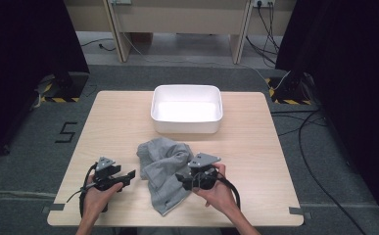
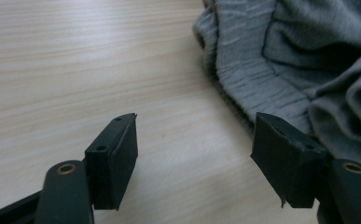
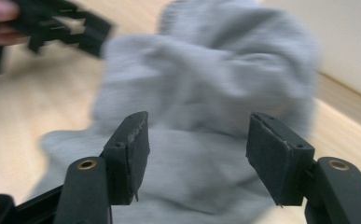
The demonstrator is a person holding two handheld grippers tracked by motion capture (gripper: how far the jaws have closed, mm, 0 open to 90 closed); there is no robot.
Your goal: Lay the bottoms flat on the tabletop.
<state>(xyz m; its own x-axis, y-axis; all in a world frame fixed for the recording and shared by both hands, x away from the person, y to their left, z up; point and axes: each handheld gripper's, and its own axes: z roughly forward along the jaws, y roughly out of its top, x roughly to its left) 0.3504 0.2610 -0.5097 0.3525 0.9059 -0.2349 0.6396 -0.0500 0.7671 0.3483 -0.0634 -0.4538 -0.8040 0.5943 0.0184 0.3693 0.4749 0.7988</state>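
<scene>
A crumpled grey garment (image 1: 165,169) lies on the wooden table (image 1: 113,122), in front of a white tub (image 1: 186,126). My left gripper (image 1: 130,174) rests just left of the cloth, pointing right at it. In the left gripper view its jaws (image 2: 194,140) stand open over bare wood, with the garment's ribbed edge (image 2: 262,79) just beyond the right jaw. My right gripper (image 1: 179,178) sits at the cloth's right side. In the right gripper view it (image 3: 197,144) is open, the blurred grey garment (image 3: 206,84) lying between and beyond the jaws, not pinched. The left gripper (image 3: 52,25) appears farther off.
The tub looks empty and stands at the table's far middle. Black curtains flank both sides, cables (image 1: 319,161) trail on the floor at the right, and a "5" mark (image 1: 67,132) is on the floor at the left. Bare wood lies left and right of the cloth.
</scene>
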